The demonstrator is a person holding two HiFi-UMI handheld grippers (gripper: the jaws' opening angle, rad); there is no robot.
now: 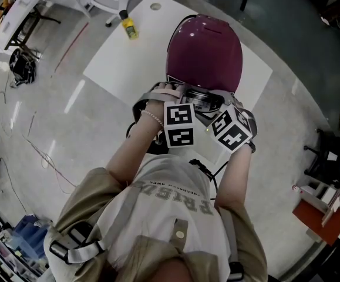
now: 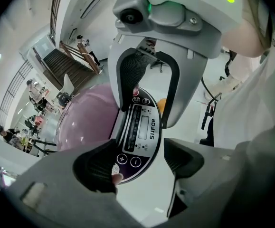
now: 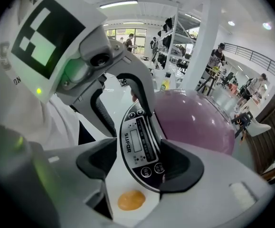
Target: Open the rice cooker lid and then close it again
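Left gripper [image 2: 139, 163] and right gripper [image 3: 137, 165]: jaws apart, straddling the control panel [image 2: 142, 132], clamped on nothing. The rice cooker [image 1: 205, 51] stands on the bench [image 1: 128, 63]. Its lid [image 1: 208, 40], apparently closed, lies directly beyond both, equally near.

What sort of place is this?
Probably a big open workshop or lab: the rice cooker sits on a white table, cables trail across a polished floor, and a staircase rises beyond.
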